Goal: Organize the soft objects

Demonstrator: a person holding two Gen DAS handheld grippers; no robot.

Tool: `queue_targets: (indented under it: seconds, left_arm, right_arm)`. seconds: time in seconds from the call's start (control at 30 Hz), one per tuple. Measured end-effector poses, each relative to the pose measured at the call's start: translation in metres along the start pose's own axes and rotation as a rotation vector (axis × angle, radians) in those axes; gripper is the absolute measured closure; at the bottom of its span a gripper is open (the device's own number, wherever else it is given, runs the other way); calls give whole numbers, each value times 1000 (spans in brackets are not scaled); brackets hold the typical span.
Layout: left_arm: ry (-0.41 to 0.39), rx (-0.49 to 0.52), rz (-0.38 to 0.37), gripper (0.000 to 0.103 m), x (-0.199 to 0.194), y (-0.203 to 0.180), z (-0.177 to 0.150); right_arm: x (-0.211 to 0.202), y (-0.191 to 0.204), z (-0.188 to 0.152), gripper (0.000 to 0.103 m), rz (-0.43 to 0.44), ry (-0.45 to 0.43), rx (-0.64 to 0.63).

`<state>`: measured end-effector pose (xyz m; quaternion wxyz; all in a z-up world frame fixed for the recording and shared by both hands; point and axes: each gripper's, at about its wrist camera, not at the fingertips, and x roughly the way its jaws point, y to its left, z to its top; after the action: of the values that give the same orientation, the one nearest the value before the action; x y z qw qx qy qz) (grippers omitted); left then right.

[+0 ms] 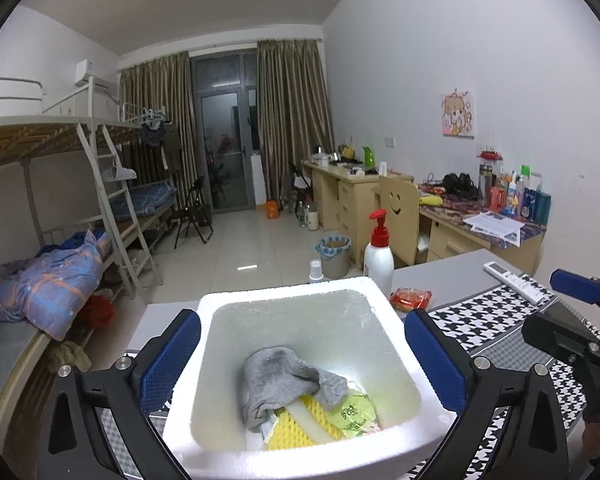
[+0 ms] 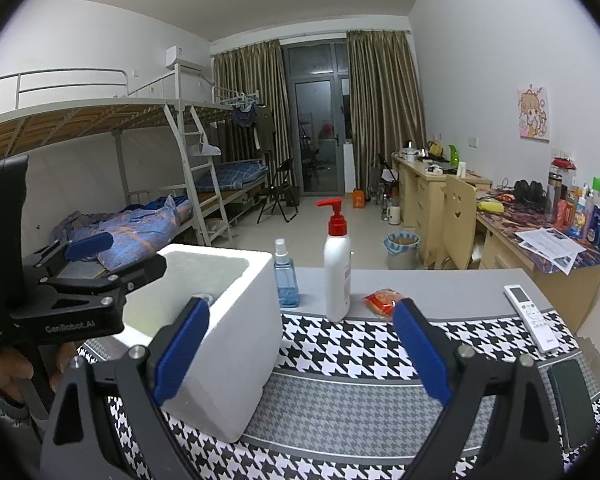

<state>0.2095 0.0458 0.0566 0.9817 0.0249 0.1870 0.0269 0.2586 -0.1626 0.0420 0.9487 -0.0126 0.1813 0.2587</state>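
A white foam box (image 1: 396, 364) stands on the houndstooth mat; it also shows in the right wrist view (image 2: 236, 320). Inside it lie a grey sock (image 1: 288, 380), a yellow sponge (image 1: 296, 424) and a green packet (image 1: 350, 416). My left gripper (image 1: 304, 364) is open and empty, hovering over the box with its jaws astride the box's width. My right gripper (image 2: 300, 356) is open and empty, just right of the box above the mat. A red snack packet (image 2: 382, 300) lies on the table behind the mat.
A white pump bottle (image 2: 337, 276) and a blue spray bottle (image 2: 286, 280) stand behind the box. A white remote (image 2: 530, 316) and a dark phone (image 2: 572, 404) lie at the right of the mat (image 2: 340, 360). Bunk beds stand left, desks right.
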Motion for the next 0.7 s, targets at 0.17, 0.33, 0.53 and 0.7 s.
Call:
queue_targets:
  seconds: [0.17, 0.33, 0.53, 0.7]
  left_arm:
    - [-33, -7, 12, 1, -19, -2, -1]
    - [-58, -10, 18, 1, -36, -4, -4]
    - [-87, -36, 30, 1, -55, -8, -10]
    - [-111, -39, 44, 1, -69, -10, -13]
  right_arm:
    - [-15, 4, -1, 6, 6, -18, -2]
    - [-29, 8, -4, 4, 8, -37, -8]
    - [-45, 11, -8, 1, 25, -55, 9]
    - [-56, 12, -10, 1, 23, -69, 21]
